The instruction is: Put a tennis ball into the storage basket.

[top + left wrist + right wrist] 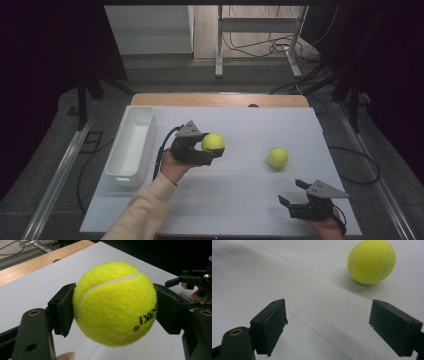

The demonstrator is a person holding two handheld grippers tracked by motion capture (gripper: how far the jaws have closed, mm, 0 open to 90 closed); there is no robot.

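My left gripper (214, 150) is shut on a yellow tennis ball (213, 142), held above the white table near its middle. In the left gripper view that ball (115, 302) sits squeezed between both black jaws, clear of the surface. A second tennis ball (277, 157) rests on the table to the right. My right gripper (293, 192) stands open near the front right corner, nothing between its jaws. In the right gripper view the resting ball (371, 261) lies ahead, beyond the wide-apart jaws.
A long white bin (131, 145) stands along the table's left side, left of my left hand. The white table surface (240, 200) has a wooden strip (220, 100) at its far edge. Cables and a metal frame lie on the floor beyond.
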